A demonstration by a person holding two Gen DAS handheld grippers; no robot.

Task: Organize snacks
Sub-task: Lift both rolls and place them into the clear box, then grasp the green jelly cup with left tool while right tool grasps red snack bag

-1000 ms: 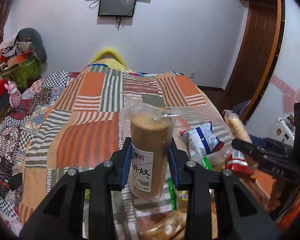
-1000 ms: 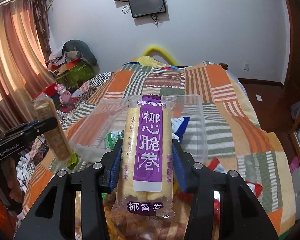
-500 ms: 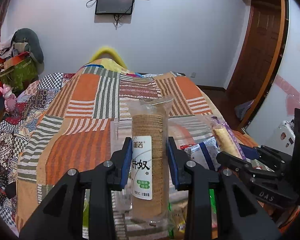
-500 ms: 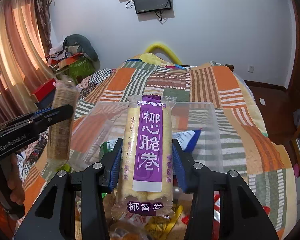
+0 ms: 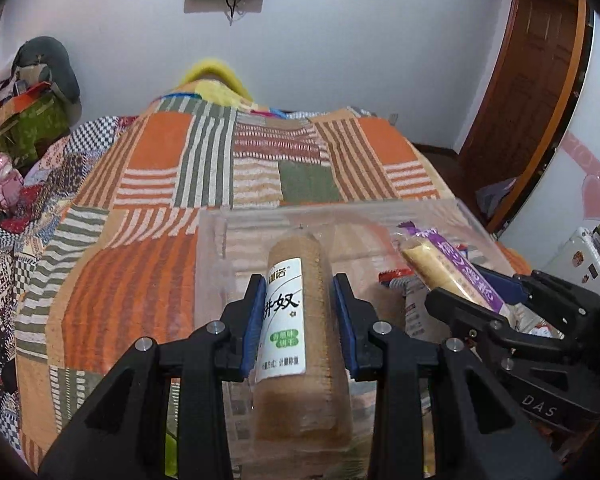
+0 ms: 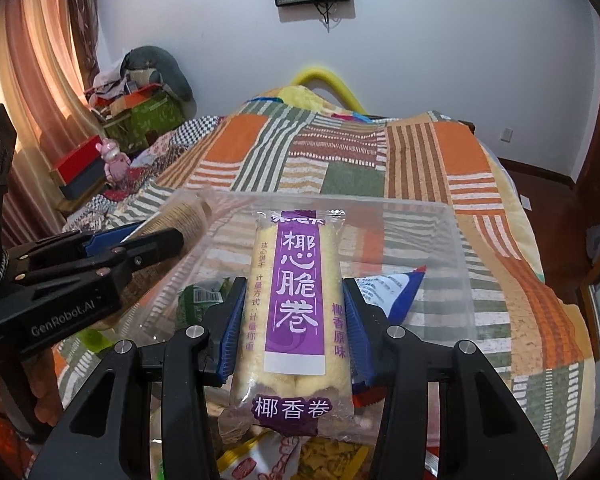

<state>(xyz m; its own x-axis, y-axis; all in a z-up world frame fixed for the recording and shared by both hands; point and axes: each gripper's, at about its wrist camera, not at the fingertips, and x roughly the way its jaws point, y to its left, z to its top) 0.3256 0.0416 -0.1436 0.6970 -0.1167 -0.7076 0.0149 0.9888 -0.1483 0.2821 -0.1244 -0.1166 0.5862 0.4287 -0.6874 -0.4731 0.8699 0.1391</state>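
Note:
My left gripper [image 5: 299,320] is shut on a brown biscuit roll [image 5: 300,344] with a white label, held over the clear plastic box [image 5: 340,220] on the bed. My right gripper [image 6: 294,320] is shut on a purple-labelled egg roll pack [image 6: 294,300], also over the clear box [image 6: 440,216]. In the left wrist view the right gripper [image 5: 480,304] and its pack [image 5: 448,264] are at the right. In the right wrist view the left gripper [image 6: 140,248] and the biscuit roll [image 6: 180,216] are at the left.
Loose snack packets lie under the grippers: a blue-white bag [image 6: 388,288], green packets [image 6: 198,300], yellow packs [image 6: 260,456]. The bed has an orange patchwork quilt [image 5: 148,272]. Boxes and clothes [image 6: 140,108] are piled at the left; a wooden door [image 5: 520,80] is at the right.
Both grippers have moved forward over the clear box with their packs. The biscuit roll tilted from upright to pointing forward and down into the box.

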